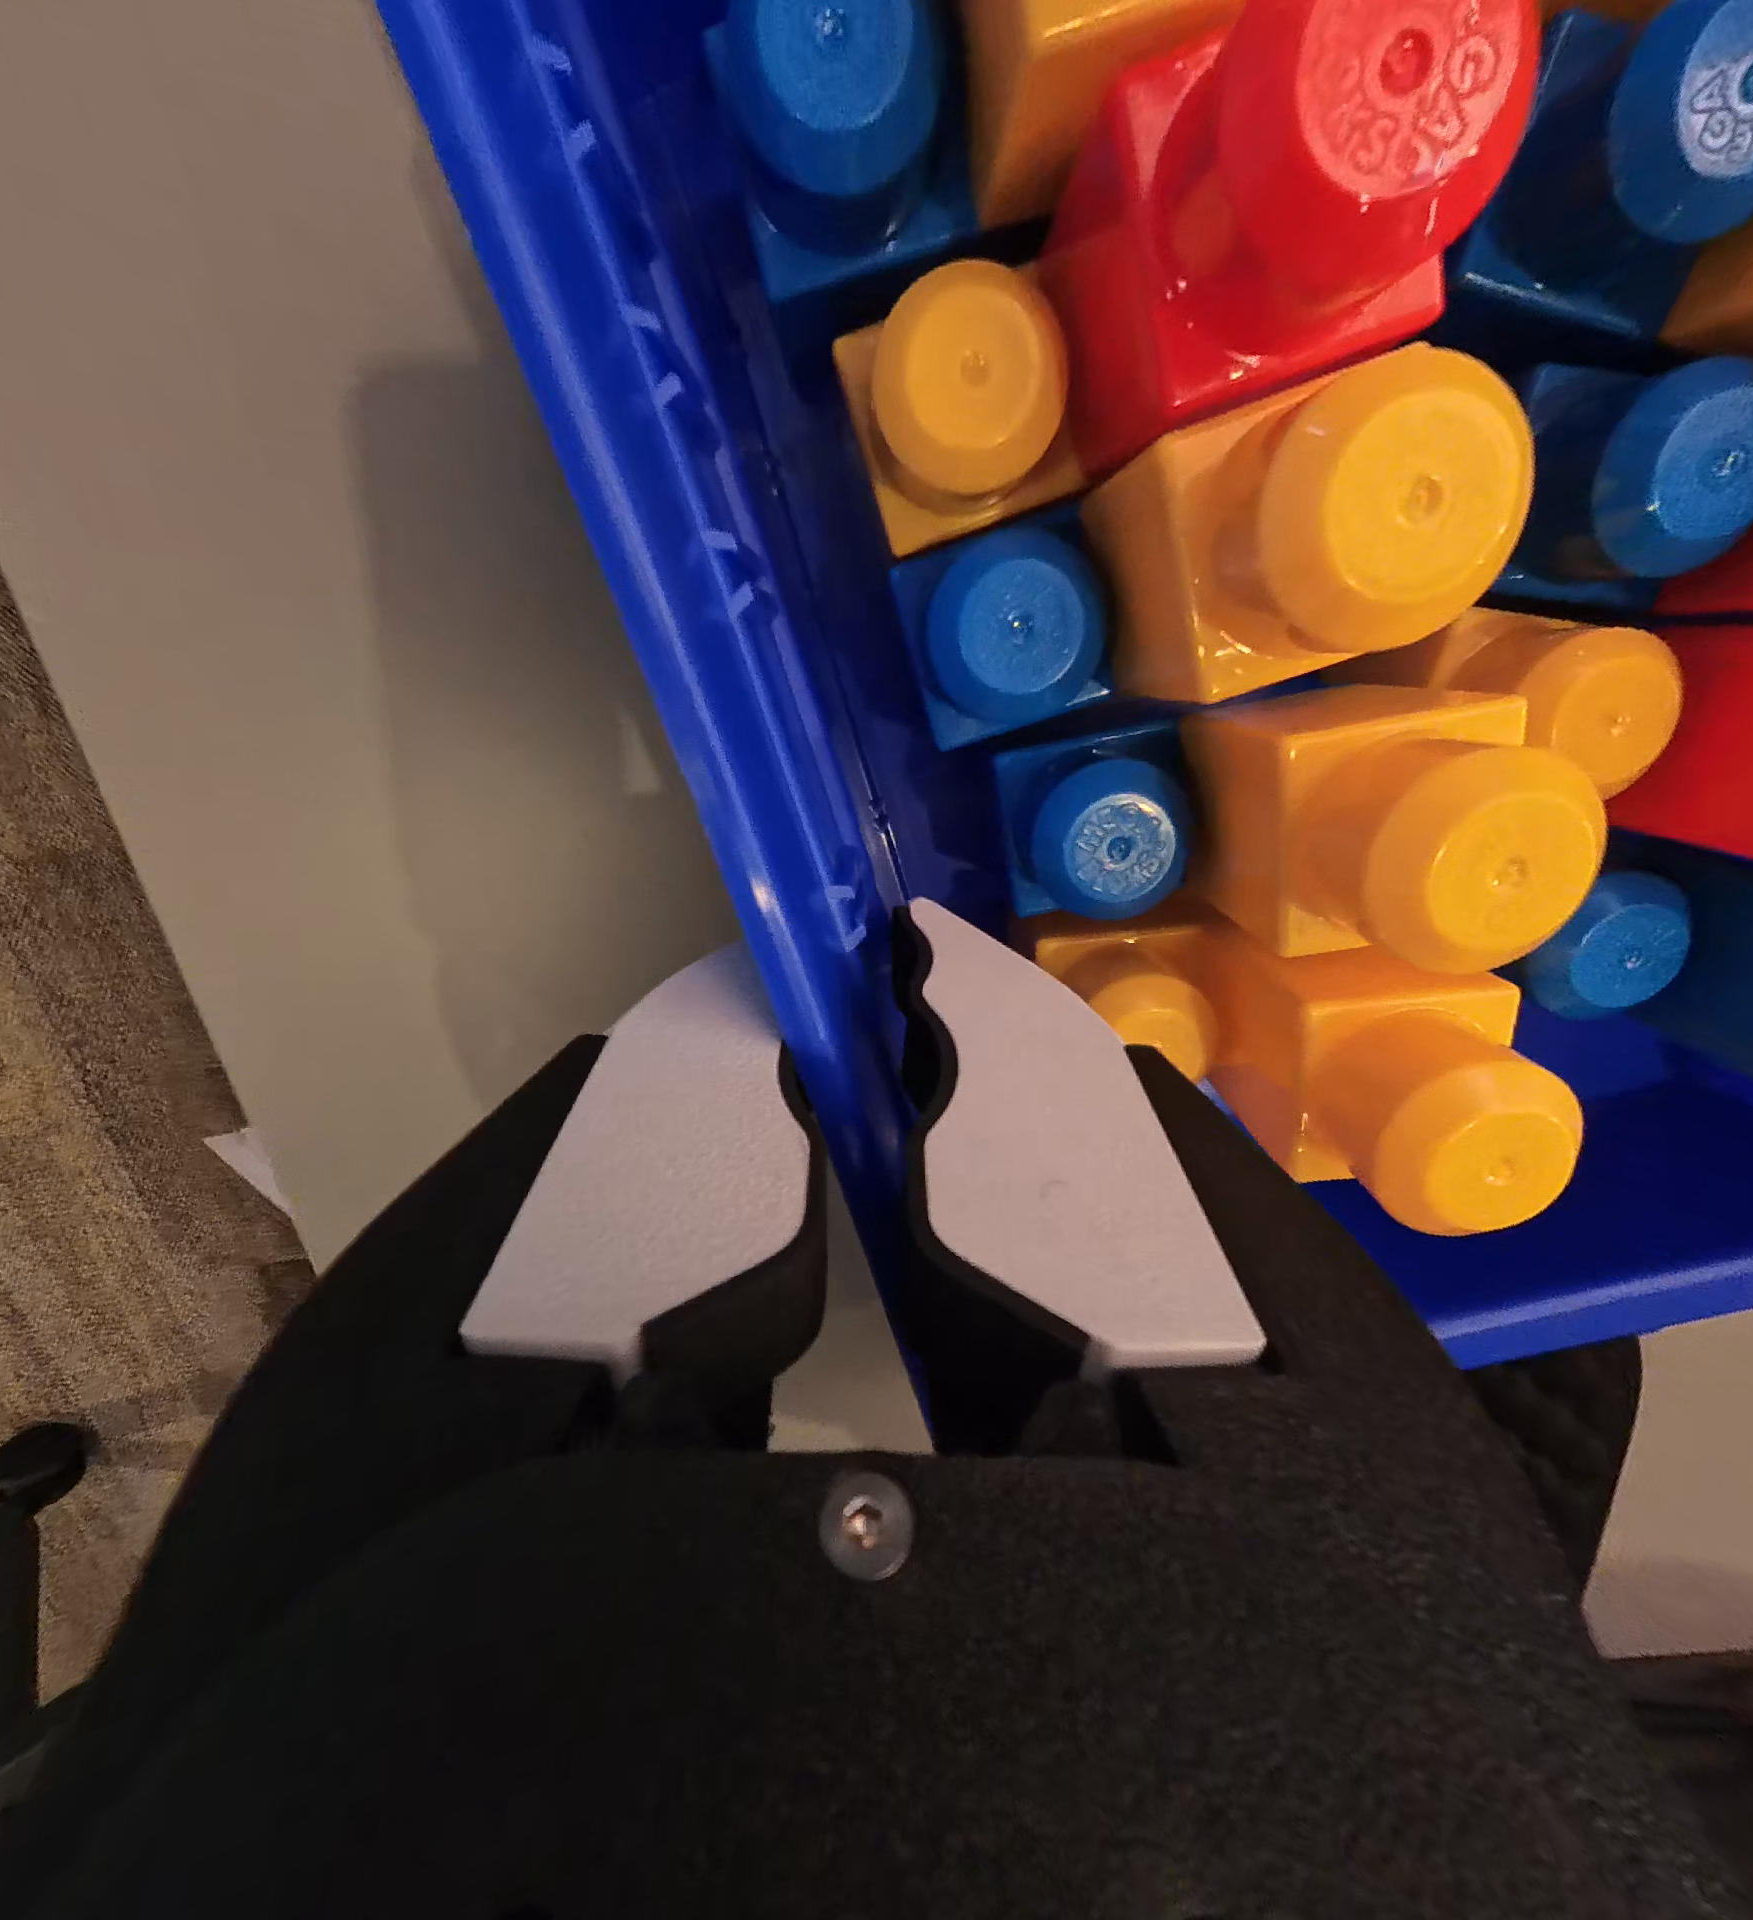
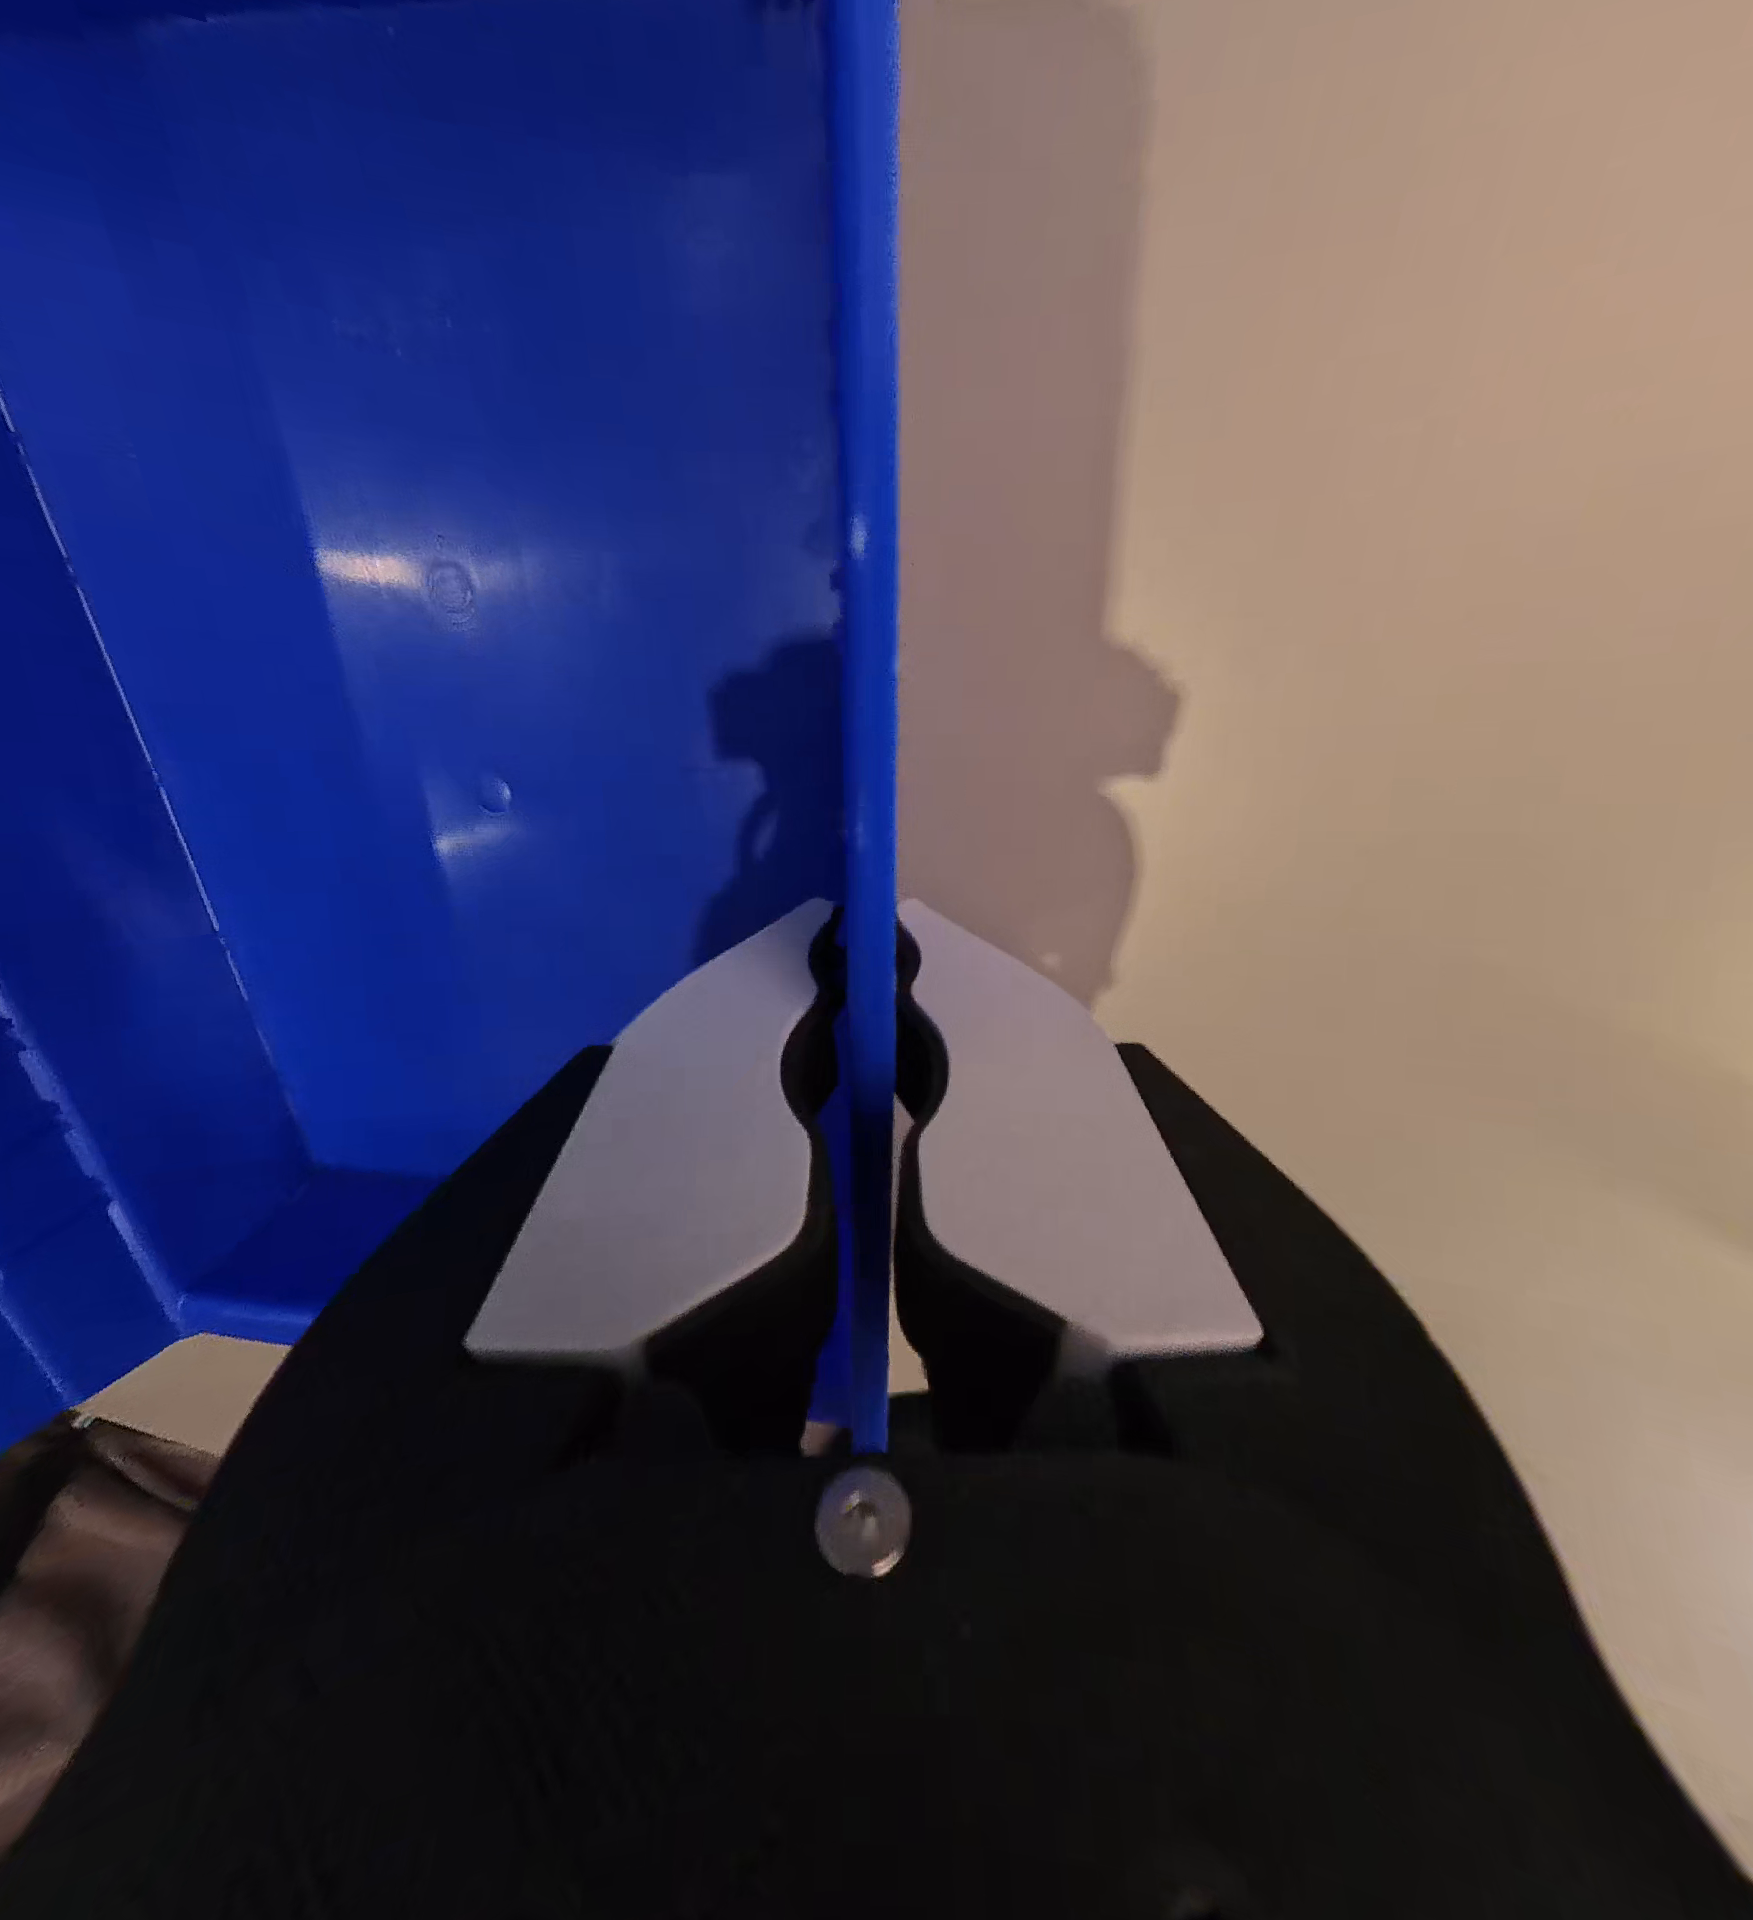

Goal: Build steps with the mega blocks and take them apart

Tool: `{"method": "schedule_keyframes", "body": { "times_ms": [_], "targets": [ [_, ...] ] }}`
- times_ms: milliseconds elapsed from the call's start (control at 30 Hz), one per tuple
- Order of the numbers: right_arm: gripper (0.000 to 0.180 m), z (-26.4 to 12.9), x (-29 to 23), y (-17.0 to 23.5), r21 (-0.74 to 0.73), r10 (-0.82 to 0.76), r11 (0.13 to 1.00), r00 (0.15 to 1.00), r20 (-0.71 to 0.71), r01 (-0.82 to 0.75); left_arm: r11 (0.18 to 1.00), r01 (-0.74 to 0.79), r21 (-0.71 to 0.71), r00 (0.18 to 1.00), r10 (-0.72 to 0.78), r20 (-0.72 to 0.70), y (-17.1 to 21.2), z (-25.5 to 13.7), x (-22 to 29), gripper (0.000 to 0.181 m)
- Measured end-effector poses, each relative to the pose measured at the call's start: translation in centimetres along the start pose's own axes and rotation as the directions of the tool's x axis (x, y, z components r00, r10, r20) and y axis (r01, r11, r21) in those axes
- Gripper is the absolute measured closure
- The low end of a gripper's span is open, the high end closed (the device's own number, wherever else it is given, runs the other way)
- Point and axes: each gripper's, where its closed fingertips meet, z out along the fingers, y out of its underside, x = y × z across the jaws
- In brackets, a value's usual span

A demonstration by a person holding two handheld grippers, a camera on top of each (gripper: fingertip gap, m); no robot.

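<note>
A blue plastic bin (image 1: 643, 416) holds several mega blocks in yellow (image 1: 1391, 520), red (image 1: 1267, 260) and blue (image 1: 1017, 634), piled with their studs facing me. My left gripper (image 1: 851, 997) is shut on the bin's left wall, one finger outside and one inside. In the right wrist view the same blue bin (image 2: 384, 623) shows a bare inner side, and my right gripper (image 2: 864, 935) is shut on its right wall edge (image 2: 864, 468). No blocks show in the right wrist view.
A white table top (image 1: 228, 520) lies left of the bin and its edge meets a grey-brown carpet (image 1: 20, 831). A black chair base (image 1: 10, 1558) shows at lower left. A cream surface (image 2: 1423, 623) with shadows lies right of the bin. Left tips to right tips: about 60 cm.
</note>
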Motion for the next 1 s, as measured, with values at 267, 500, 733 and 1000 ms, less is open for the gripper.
{"method": "schedule_keyframes", "body": {
  "times_ms": [267, 500, 733, 1000],
  "targets": [
    [0.172, -1.8, 9.4, 3.2, 0.057, 0.198, 0.979, 0.98, -0.015, -0.196, 0.996, -0.083, 0.032, 0.996, 0.084, -0.02, -1.5, 0.3, 0.8, 0.172],
    [0.172, -2.7, 14.4, 4.8, 0.078, 0.174, 0.982, 0.985, 0.002, -0.174, 0.993, -0.11, 0.032, 0.994, 0.11, 0.017, -2.0, 0.5, 0.9, 0.17],
    [0.172, -3.3, 18.0, 5.6, 0.091, 0.14, 0.986, 0.99, 0.007, -0.14, 0.994, -0.09, 0.065, 0.996, 0.092, -0.022, -2.4, 0.6, 1.1, 0.172],
    [0.172, -3.7, 19.7, 7.2, 0.103, 0.11, 0.988, 0.994, 0.024, -0.112, 0.989, -0.131, 0.069, 0.991, 0.13, 0.017, -3.0, 0.8, 1.2, 0.169]
  ]
}}
